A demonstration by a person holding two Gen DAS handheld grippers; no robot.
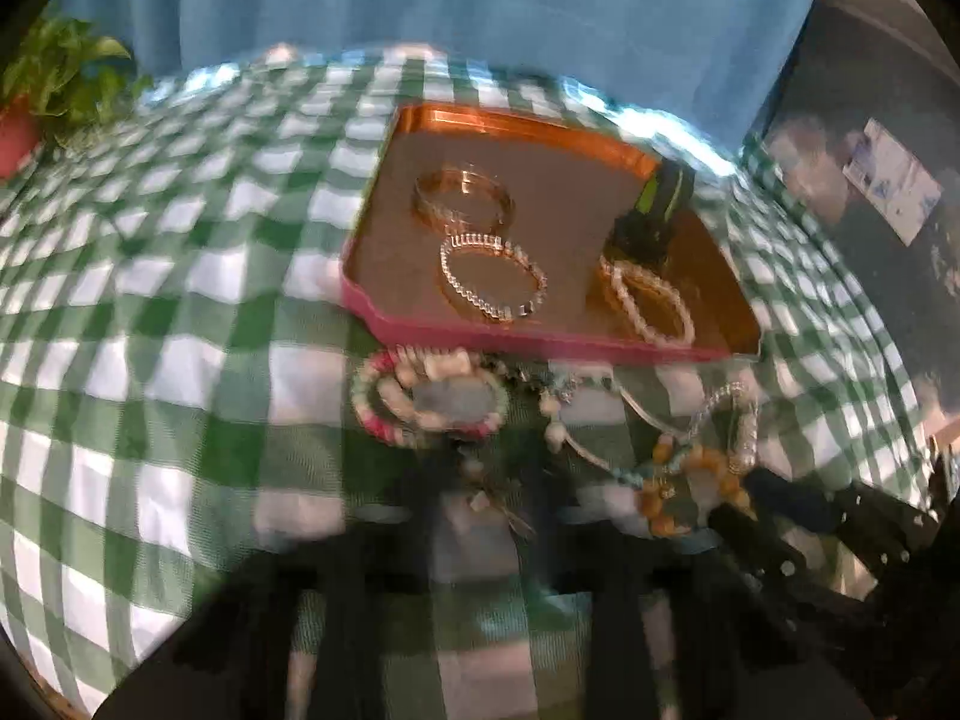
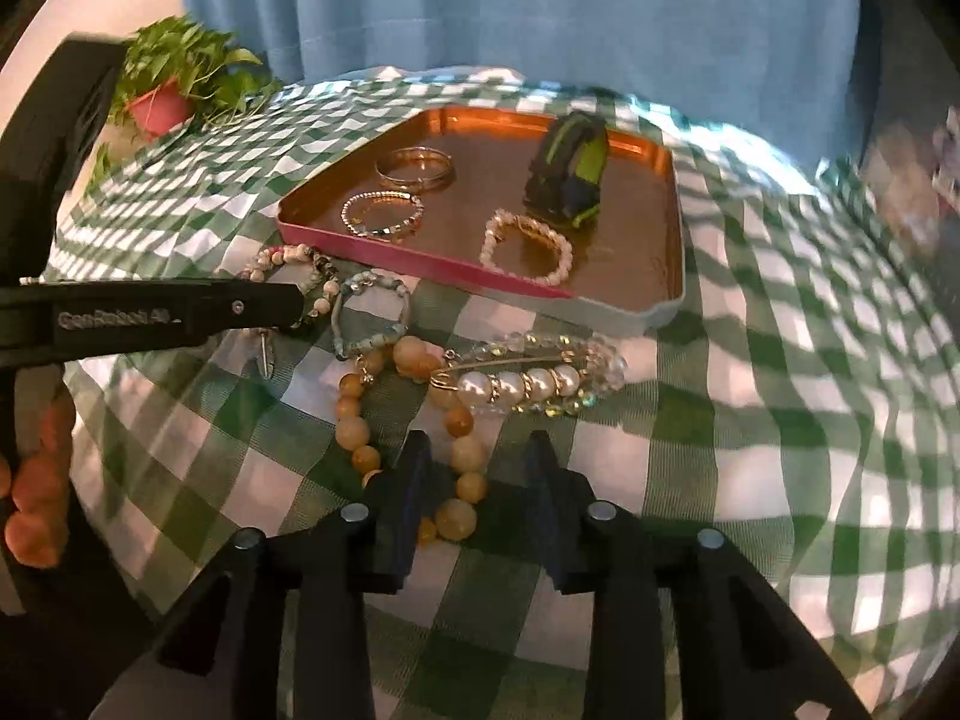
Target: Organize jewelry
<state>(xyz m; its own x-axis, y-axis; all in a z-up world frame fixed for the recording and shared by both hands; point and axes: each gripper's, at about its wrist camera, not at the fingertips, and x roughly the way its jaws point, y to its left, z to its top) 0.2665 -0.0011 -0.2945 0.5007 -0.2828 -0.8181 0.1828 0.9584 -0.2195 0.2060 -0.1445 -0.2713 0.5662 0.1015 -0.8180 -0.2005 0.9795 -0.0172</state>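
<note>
Right gripper [image 2: 480, 480] with jaws apart straddles the near end of the amber bead bracelet [image 2: 360, 420], whose loop runs away toward the tray [image 2: 600, 306] beyond; left gripper [image 2: 288, 306], fingers together, sits left among the bracelets, nothing visibly pinched.

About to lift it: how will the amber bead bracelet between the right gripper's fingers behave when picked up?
The amber bead bracelet is probably floppy: its strand lies in a loose, uneven loop, so it should droop. Its round, glossy beads may slip from the right gripper. It touches the pearl pin, which may drag along.
</note>
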